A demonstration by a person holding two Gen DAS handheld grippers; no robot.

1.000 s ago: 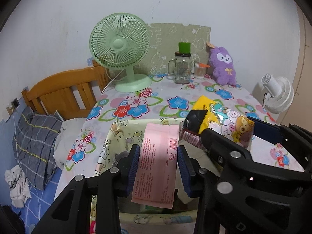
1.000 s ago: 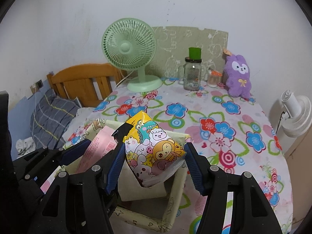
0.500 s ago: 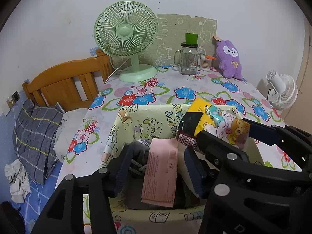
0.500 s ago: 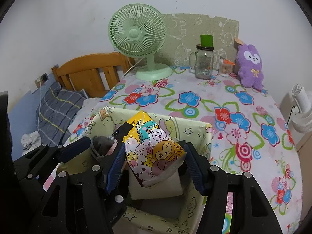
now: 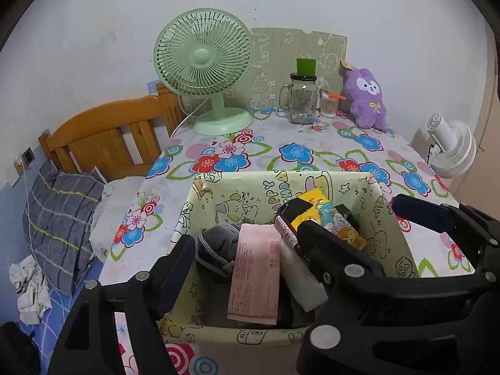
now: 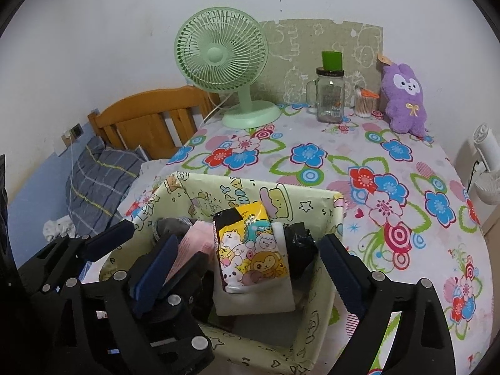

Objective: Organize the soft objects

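Note:
A pale yellow cartoon-print fabric bin (image 5: 337,184) (image 6: 322,200) stands at the near edge of the flowered table. In it lie a pink packet (image 5: 254,272) (image 6: 193,243), a grey knitted item (image 5: 215,247) (image 6: 168,223), a white soft block (image 6: 250,300) and a yellow cartoon-animal packet (image 5: 325,215) (image 6: 250,247). My left gripper (image 5: 240,268) is open over the bin, its jaws wide of the pink packet. My right gripper (image 6: 247,272) is open, its jaws on either side of the yellow packet without touching it.
A green desk fan (image 5: 204,68), a glass jar with a green cap (image 5: 301,97), a cotton-swab jar (image 5: 329,106) and a purple plush (image 5: 368,97) stand at the table's back. A wooden bed frame (image 5: 106,137) and plaid pillow (image 5: 56,215) lie left; a white fan (image 5: 453,147) right.
Both grippers lowered over the bin and opened. The pink packet left my left gripper and the yellow packet left my right gripper; both now rest in the bin.

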